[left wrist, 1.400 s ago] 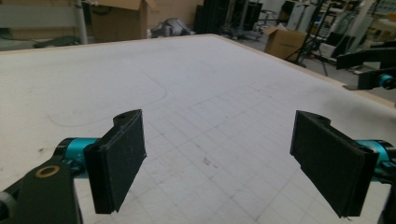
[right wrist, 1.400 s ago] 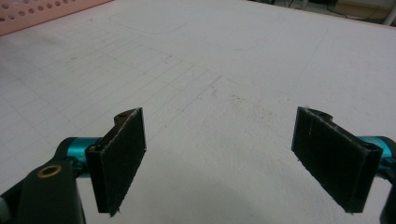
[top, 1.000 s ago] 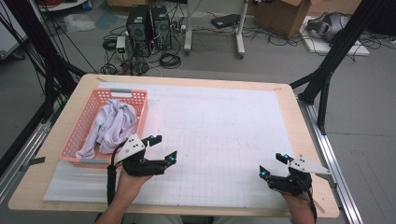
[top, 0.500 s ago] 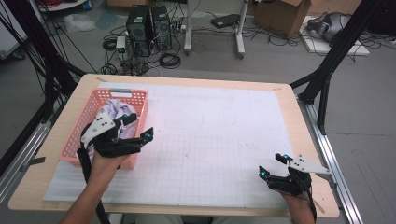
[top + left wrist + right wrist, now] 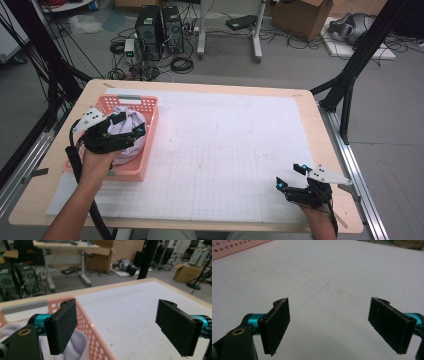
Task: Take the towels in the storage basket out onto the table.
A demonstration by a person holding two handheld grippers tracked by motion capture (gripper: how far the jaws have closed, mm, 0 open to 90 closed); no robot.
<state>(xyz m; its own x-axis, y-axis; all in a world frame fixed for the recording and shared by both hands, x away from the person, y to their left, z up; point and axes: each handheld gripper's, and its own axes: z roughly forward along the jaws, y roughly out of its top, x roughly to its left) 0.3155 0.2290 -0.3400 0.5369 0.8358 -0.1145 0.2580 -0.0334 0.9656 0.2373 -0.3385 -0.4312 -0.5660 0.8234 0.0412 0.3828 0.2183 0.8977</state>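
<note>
A cluttered lab floor of cables and computer towers lies behind my table (image 5: 60, 192) with its white gridded mat (image 5: 225, 165). In the last second my left gripper (image 5: 124, 131) has swung from the mat up over the pink basket (image 5: 148, 145), so I judge the reach for the pale cloth (image 5: 131, 120) has begun. Its jaws stand wide apart, holding nothing. The cloth lies bunched inside the basket, long axis running away from me. My right gripper (image 5: 290, 176) rests at the near right corner, wide open, empty.
</note>
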